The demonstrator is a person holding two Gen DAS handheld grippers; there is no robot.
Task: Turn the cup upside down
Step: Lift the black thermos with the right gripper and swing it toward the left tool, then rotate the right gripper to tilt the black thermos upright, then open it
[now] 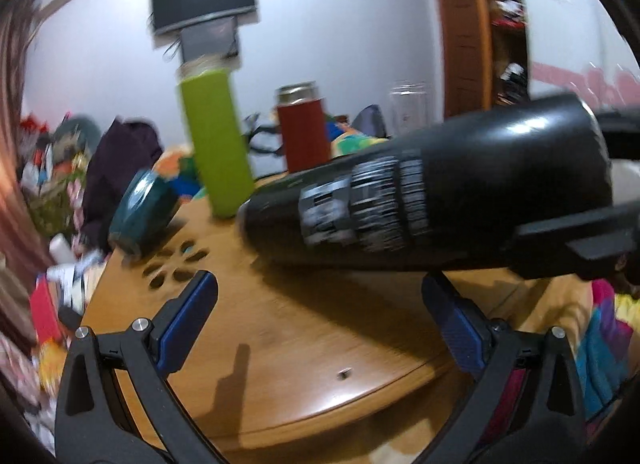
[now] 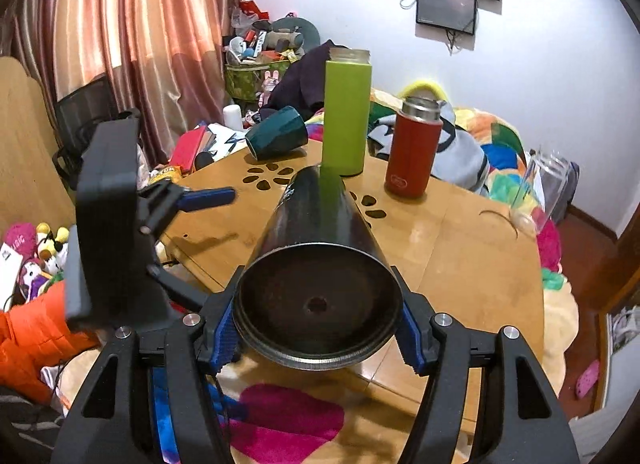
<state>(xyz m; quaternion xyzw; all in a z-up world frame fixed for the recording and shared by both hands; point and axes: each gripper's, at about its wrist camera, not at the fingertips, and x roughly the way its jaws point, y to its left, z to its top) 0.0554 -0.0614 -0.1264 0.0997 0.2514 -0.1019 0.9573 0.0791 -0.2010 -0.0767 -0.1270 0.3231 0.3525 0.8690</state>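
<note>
A tall black cup point(image 2: 316, 264) with white print lies nearly horizontal in the air over the wooden table point(image 2: 460, 248), its open mouth toward the right wrist camera. My right gripper point(image 2: 316, 328) is shut on the cup near its rim, blue pads on both sides. In the left wrist view the black cup point(image 1: 440, 192) is blurred and crosses above my left gripper point(image 1: 316, 304), which is open and empty below it. The right gripper's finger point(image 1: 576, 240) shows at the cup's wide end. The left gripper also shows in the right wrist view point(image 2: 188, 200).
On the table stand a green bottle point(image 2: 346, 116), a red flask point(image 2: 414, 152) and a clear glass cup point(image 2: 548, 188); a dark teal cup point(image 2: 276, 136) lies on its side. Clutter, toys and bedding surround the table. A curtain hangs at left.
</note>
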